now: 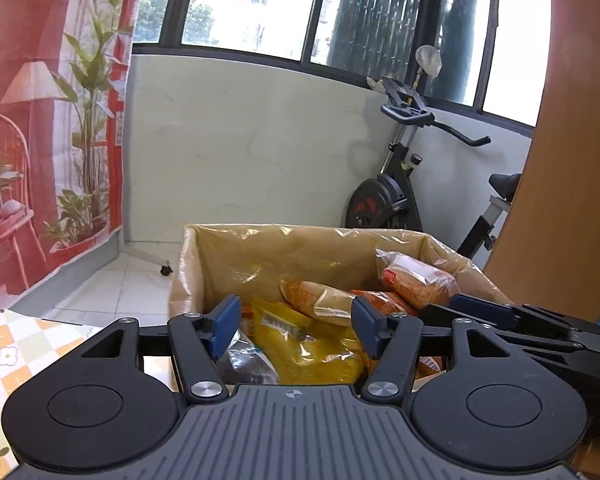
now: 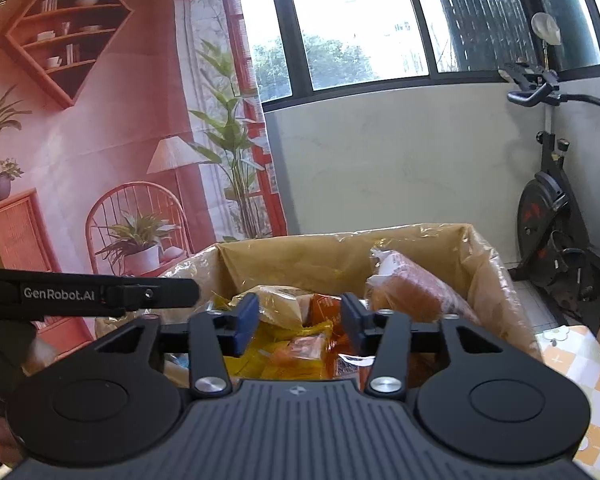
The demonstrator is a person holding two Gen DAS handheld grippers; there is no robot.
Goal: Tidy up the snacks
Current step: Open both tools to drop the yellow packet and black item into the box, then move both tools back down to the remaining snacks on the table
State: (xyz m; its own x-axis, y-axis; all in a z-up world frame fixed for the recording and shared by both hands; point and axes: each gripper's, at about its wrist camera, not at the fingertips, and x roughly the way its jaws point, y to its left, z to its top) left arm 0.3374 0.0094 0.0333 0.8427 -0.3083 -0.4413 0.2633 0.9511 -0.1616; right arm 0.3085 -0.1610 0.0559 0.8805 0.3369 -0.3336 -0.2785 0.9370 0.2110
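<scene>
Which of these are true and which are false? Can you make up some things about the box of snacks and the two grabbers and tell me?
1. The cardboard box has a plastic liner inside. True.
2. The box is empty. False: several snack packets, such as a yellow packet, lie in it.
3. The left gripper is holding a packet. False: its jaws are apart with nothing pinched between them.
4. An exercise bike stands behind the box. True.
5. The right gripper is open above the snacks. True.
</scene>
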